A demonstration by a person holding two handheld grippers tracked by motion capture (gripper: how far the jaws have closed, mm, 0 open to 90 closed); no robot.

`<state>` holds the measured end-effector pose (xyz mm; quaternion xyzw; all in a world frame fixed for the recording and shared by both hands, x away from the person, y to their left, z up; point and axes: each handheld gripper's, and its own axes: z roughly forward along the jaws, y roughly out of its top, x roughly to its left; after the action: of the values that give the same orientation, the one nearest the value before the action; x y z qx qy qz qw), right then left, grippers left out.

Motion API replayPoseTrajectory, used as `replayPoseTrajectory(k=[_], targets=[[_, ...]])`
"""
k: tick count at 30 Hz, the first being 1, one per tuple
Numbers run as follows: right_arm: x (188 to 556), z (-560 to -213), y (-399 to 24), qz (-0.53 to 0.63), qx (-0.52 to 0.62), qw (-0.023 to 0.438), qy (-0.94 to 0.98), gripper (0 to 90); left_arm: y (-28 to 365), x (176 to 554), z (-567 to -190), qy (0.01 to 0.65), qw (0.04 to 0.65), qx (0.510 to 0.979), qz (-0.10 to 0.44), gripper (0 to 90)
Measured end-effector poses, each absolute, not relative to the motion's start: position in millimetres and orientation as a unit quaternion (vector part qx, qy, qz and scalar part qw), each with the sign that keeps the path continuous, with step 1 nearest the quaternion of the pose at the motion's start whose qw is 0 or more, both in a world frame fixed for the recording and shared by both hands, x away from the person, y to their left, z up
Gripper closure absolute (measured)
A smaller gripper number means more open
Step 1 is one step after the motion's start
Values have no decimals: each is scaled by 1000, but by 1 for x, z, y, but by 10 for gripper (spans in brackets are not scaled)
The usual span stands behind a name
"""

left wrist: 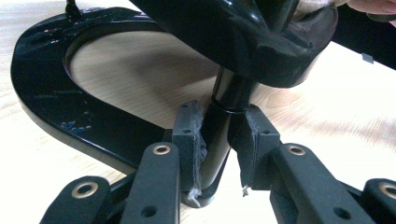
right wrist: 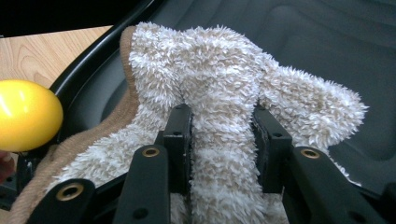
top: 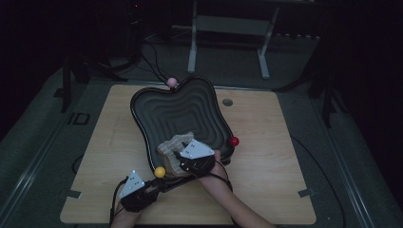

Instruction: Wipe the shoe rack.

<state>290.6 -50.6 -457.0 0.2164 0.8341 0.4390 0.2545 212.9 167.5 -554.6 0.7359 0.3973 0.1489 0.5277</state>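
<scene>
Nearest, at the desk's (top: pixel 266 190) near left edge, the left gripper (top: pixel 142 190) has its jaws clenched on a black post (left wrist: pixel 224 116) that rises from a glossy black base ring (left wrist: pixel 51 107) lying on the wood; in the left gripper view the pads press the post from both sides. Just beyond it sits a yellow ball (top: pixel 160 172) at the tray's near corner. Right of that, the right gripper (top: pixel 183 159) reaches over the near rim of the black tray (top: pixel 190 109), its jaws grasping a fold of a fluffy cream cloth (right wrist: pixel 219 84) with a tan edge; the cloth lies bunched in the tray's near part. A red ball (top: pixel 234 141) sits at the tray's right corner, and a pink ball (top: pixel 171 82) at its far corner.
</scene>
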Motion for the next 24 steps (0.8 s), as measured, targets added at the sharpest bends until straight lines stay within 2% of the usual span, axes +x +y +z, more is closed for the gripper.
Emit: replayPoseTrajectory(k=[9,15,21,22,23,24], targets=[[297,-455,-58,437,225,258,832,634,168,212,-554,397,526,737,153,710],[305,-447,-58,442,242,232,832,634,168,212,-555,397,527,736,150,708],[320,-417,-47,467,244,233,817,636,168,212,-555,397,527,737,150,708],[331,-397,-38,486,243,234,806,637,168,212,-555,397,527,736,150,708],[331,-397,-38,486,243,234,806,637,168,212,-555,397,527,736,150,707],[344,-378,-28,501,240,234,798,637,168,213,-555,397,528,736,149,707]])
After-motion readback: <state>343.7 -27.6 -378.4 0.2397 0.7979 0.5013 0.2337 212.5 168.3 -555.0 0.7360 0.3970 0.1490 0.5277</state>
